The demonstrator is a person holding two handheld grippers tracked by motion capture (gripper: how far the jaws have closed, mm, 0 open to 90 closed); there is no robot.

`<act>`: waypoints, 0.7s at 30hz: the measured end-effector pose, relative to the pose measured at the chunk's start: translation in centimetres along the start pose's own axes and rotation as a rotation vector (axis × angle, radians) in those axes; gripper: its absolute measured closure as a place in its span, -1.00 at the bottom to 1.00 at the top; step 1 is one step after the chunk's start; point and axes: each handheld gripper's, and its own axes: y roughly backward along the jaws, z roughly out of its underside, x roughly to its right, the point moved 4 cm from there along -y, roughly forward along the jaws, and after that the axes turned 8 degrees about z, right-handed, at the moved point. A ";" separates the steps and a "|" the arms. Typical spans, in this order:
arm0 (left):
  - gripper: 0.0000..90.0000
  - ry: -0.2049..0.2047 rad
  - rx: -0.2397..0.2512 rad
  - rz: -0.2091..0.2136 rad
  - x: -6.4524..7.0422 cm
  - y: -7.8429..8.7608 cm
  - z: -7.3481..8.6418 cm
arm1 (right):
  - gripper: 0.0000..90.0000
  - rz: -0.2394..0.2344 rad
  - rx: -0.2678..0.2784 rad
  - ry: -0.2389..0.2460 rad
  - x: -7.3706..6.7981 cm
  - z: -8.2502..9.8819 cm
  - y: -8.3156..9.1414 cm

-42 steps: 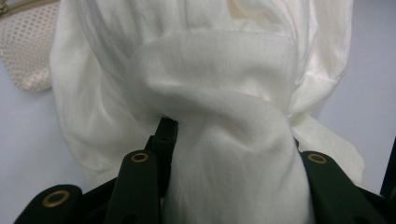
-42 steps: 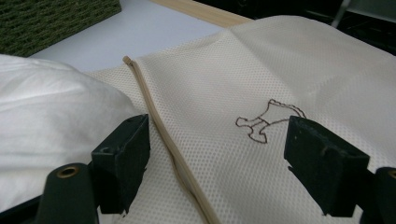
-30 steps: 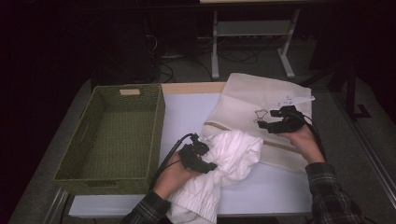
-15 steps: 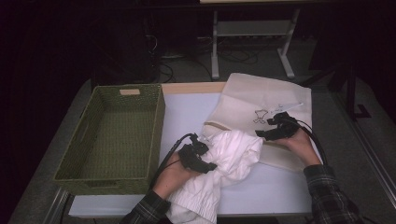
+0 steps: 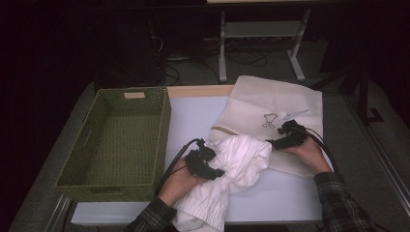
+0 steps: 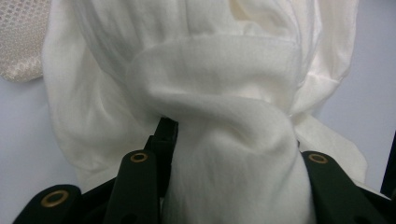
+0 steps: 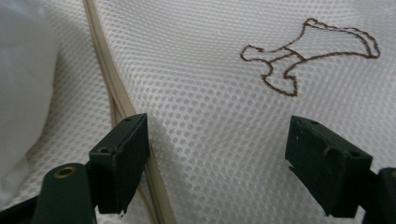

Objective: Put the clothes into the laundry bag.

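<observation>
At lower centre of the high view, the left claw [image 5: 209,166] clamps a bunched white garment [image 5: 237,166] lying at the mouth of the mesh laundry bag [image 5: 270,104]. The right claw [image 7: 217,156] hangs wide over the mesh, just beside the zipper edge [image 7: 119,100]. It may pinch both layers, closing the bag's opening; the bulky cloth could then snag.

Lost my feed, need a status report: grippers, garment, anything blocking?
Left gripper clamped on white garment. Right gripper open over mesh laundry bag, at its zipper edge. Nothing blocking.
</observation>
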 end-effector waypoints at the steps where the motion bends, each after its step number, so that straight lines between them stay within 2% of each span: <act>1: 0.26 -0.001 0.000 0.000 0.0 0.0 0.0 | -0.53 0.002 -0.001 -0.002 0.1 0.1 0.1; 4: 0.26 0.000 0.000 0.000 0.0 0.0 0.0 | -0.51 -0.025 0.010 -0.016 0.3 0.1 0.6; 7: 0.26 0.000 0.000 0.002 0.0 0.0 0.0 | -0.52 -0.043 0.025 0.003 0.2 0.0 0.9; 12: 0.26 0.001 0.000 0.001 0.0 0.0 0.0 | -0.53 -0.021 -0.023 0.045 -0.3 0.3 0.1; 21: 0.26 0.001 -0.001 0.001 0.0 -0.1 0.0 | -0.18 0.011 -0.023 0.013 0.4 0.4 0.3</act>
